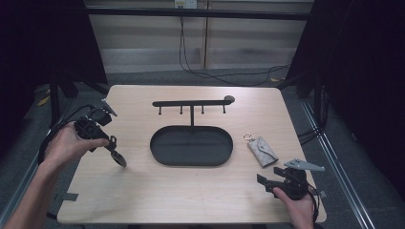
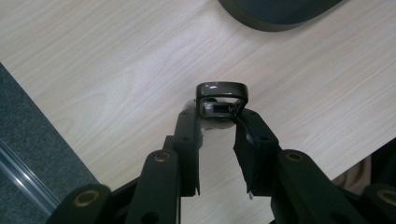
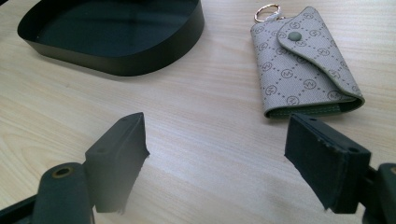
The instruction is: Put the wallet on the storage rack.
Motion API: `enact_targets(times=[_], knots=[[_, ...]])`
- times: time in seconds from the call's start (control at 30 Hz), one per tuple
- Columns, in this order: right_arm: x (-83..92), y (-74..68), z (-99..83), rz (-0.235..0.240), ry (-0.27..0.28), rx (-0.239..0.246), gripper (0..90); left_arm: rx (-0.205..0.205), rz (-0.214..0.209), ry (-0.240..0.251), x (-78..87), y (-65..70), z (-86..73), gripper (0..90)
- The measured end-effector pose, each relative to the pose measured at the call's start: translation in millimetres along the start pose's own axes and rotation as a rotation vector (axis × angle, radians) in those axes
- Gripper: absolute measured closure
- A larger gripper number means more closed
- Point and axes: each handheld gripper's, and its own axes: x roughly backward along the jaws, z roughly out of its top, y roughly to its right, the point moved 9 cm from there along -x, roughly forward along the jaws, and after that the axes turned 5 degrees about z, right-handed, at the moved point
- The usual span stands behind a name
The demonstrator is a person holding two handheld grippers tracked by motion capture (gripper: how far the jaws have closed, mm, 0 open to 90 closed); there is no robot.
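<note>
We've got the left gripper (image 2: pixel 218 122) clamped on a dark car key fob (image 2: pixel 221 100); right gripper (image 3: pixel 215 163) sits wide open near the key pouch (image 3: pixel 306 63).

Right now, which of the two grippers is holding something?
The left gripper: its fingers pinch a dark glossy key fob with a loop. The right gripper stands open beside the grey patterned key pouch.
</note>
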Motion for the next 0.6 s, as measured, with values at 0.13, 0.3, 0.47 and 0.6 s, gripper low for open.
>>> enact_targets(times=[0.13, 0.3, 0.47, 0.6], knots=[[-0.3, 0.2, 0.1, -0.001, 0.000, -0.001, 20.5, 0.001, 0.013, 0.000, 3.7, 0.4, 1.3, 71.0], [-0.6, 0.0, 0.2, 0.000, 0.000, -0.002, 20.5, -0.024, 0.017, -0.010, 10.0, 6.6, 5.9, 71.0], [0.4, 0.3, -0.1, 0.000, -0.001, -0.003, 20.5, -0.036, 0.026, -0.015, 13.3, 10.9, 11.9, 71.0], [0.3, 0.4, 0.1, 0.001, -0.001, -0.004, 20.5, -0.042, 0.022, -0.012, 15.8, 15.2, 16.6, 71.0]])
